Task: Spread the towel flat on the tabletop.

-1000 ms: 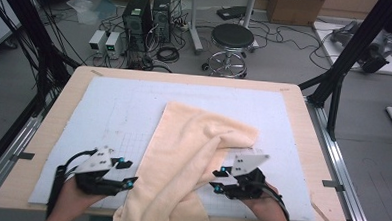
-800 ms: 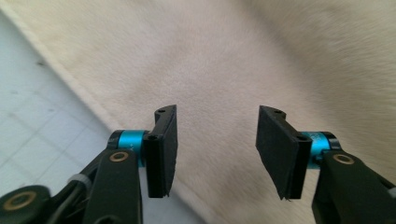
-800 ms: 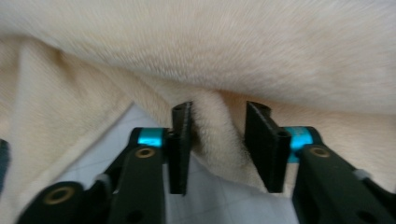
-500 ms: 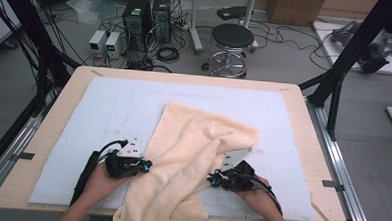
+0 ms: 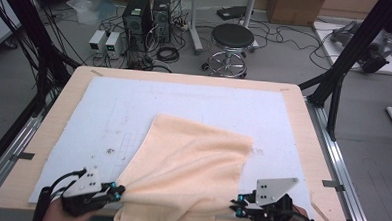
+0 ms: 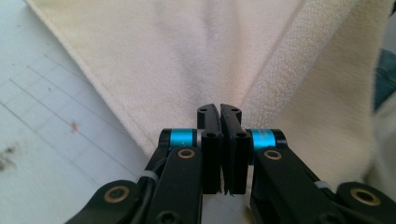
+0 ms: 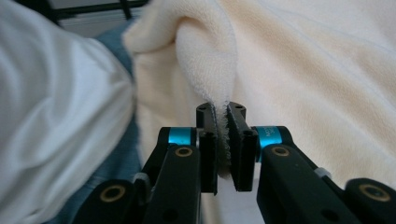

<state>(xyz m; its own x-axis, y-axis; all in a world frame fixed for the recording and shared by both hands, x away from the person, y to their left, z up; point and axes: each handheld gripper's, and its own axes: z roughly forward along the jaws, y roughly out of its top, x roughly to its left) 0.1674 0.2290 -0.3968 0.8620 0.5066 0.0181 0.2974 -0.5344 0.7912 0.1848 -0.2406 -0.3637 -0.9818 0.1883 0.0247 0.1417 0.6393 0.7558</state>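
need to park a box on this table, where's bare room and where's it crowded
Free: the white gridded mat beyond the cream terry towel, up to the far wooden table edge, and the strips left and right of the towel. Crowded: the near edge, where the left gripper and right gripper pinch the towel.

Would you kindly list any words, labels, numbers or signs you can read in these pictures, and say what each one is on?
No text can be read anywhere.
The towel carries no print or tag that shows.
The white mat bears only faint grid lines, no figures.
The computer towers and small boxes on the floor are too small and blurred to read.
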